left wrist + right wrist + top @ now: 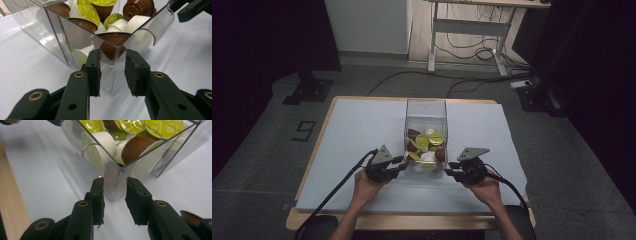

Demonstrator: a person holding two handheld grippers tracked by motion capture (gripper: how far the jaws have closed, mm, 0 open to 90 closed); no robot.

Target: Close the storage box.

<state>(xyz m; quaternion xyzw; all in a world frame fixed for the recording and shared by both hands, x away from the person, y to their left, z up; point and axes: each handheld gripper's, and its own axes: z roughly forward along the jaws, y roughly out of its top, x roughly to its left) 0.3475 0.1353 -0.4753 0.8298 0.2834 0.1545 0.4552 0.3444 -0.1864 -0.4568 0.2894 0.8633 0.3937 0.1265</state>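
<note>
White table covering point(362, 130) bears a rigid, slippery clear acrylic box point(426, 112) of light coffee capsules point(428, 145); both left gripper point(398, 166) and right gripper point(453, 168), jaws narrowly parted and empty, should clamp its near corners.

Two black handheld grippers
Left gripper point(401, 166) and right gripper point(450, 171) carry grey triangular plates, brass-ringed pivots, trailing black cables
</note>
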